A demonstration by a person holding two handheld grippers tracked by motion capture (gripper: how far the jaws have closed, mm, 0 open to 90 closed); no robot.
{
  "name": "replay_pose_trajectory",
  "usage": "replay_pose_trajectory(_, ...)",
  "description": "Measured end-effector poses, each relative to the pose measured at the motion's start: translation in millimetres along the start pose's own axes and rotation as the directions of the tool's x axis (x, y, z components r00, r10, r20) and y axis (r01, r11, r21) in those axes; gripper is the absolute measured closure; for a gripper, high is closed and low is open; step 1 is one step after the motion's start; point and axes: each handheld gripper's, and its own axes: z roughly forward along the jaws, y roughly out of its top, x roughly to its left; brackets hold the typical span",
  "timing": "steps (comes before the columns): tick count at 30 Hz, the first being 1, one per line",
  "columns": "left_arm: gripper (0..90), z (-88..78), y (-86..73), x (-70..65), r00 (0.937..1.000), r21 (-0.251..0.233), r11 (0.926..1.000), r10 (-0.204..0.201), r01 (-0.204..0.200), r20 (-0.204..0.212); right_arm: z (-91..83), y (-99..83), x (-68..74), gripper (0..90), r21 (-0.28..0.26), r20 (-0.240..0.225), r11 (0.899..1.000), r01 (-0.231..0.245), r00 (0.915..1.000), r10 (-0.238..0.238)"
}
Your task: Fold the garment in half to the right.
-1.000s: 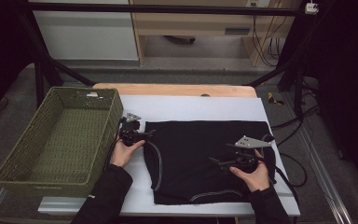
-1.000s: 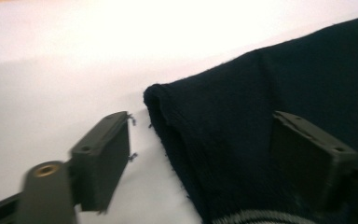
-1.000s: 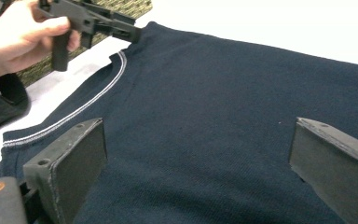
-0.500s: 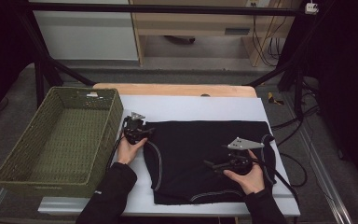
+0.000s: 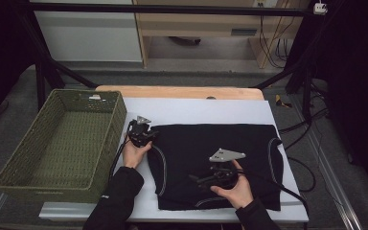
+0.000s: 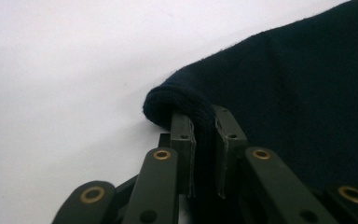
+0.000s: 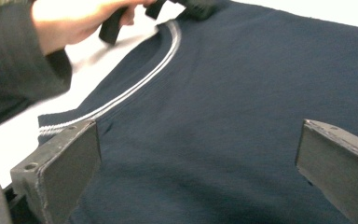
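Observation:
A dark garment (image 5: 211, 148) with white piping lies flat on the white table sheet. My left gripper (image 5: 148, 135) is at the garment's far left corner. Its jaws have just been closing, and the left gripper view shows the pads (image 6: 182, 140) pinching a rolled fold of the fabric (image 6: 298, 93). My right gripper (image 5: 196, 179) hovers over the near middle of the garment, pointing left. In the right gripper view its jaws stand wide apart (image 7: 198, 163) above the cloth (image 7: 242, 93), with nothing between them. The person's other hand (image 7: 74, 21) shows at that view's top left.
A green woven basket (image 5: 116, 120) stands at the table's left, right beside my left hand. The white sheet (image 5: 196, 108) is bare beyond the garment, with a wooden table edge (image 5: 172, 92) behind it. Cables trail off to the right.
My right gripper has slid left across the garment, toward its near middle. The left hand has stayed at the garment's corner.

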Motion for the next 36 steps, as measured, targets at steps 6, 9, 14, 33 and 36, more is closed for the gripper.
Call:
replay_pose_trajectory(6, 80.2, 0.2, -0.6, 0.1, 0.9998, -0.007, 0.9998, 0.019, -0.019, -0.006, 18.0, -1.0, 23.4, 2.7, 0.017, -0.019, 1.000, 0.025, 0.9995, -0.025)
replay_pose_trajectory(9, 80.2, 0.2, -2.7, -0.8, 0.9997, -0.022, 0.9995, 0.021, -0.021, -0.011, 26.9, -2.7, 34.4, 3.5, 0.022, -0.029, 0.999, 0.038, 0.9989, -0.037)
replay_pose_trajectory(14, 80.2, 0.0, -3.6, 0.8, 1.0000, -0.023, 0.9997, 0.000, 0.000, 0.004, 41.5, -4.7, 51.3, 4.6, 0.082, -0.045, 0.995, 0.062, 0.9973, -0.058)
replay_pose_trajectory(33, 80.2, 0.0, -3.9, 1.9, 0.9999, -0.024, 0.9997, -0.008, 0.008, 0.013, 79.7, -9.8, 102.5, 21.4, 0.158, 0.004, 0.973, 0.166, 0.9857, -0.168)
replay_pose_trajectory(36, 80.1, 0.0, -3.9, 1.7, 0.9999, -0.024, 0.9997, -0.007, 0.007, 0.012, 80.3, -8.3, 105.8, 25.3, 0.173, 0.033, 0.972, 0.160, 0.9852, -0.168)
